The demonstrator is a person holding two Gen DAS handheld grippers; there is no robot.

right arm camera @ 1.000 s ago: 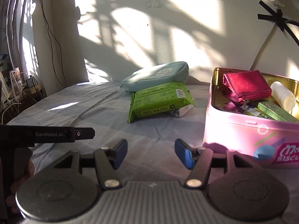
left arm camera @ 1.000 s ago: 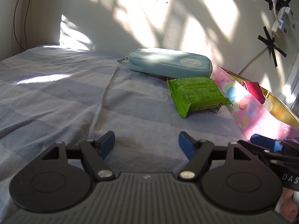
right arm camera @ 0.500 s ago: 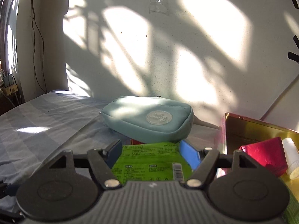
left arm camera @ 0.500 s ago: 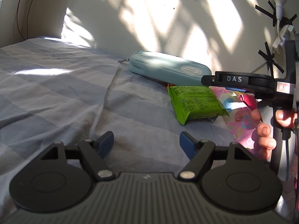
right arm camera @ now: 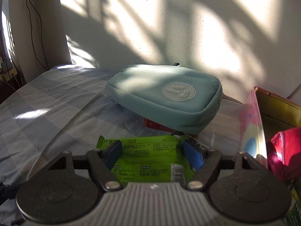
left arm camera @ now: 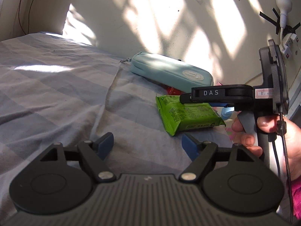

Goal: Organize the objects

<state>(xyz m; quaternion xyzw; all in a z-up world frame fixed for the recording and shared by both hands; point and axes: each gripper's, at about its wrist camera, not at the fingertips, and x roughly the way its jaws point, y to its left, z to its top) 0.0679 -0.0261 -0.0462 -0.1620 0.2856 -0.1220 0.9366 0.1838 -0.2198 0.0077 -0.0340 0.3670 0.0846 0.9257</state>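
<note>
A soft, rounded teal pouch (right arm camera: 165, 101) is seen lying on the wrinkled striped sheet (left arm camera: 56, 86). Just in front of the pouch, a glossy green packet (right arm camera: 150, 160) is straddled by the half-spread right gripper (right arm camera: 152, 153); no grip can be told. The left gripper (left arm camera: 147, 145), opening, holds nothing. A metal tin (right arm camera: 272, 113) stands right of the pouch.

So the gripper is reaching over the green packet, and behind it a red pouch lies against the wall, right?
Not quite: the pouch behind the green packet is pale blue-green, not red, as the right wrist view shows. The right gripper does reach over the packet, jaws apart on either side of it.
</note>
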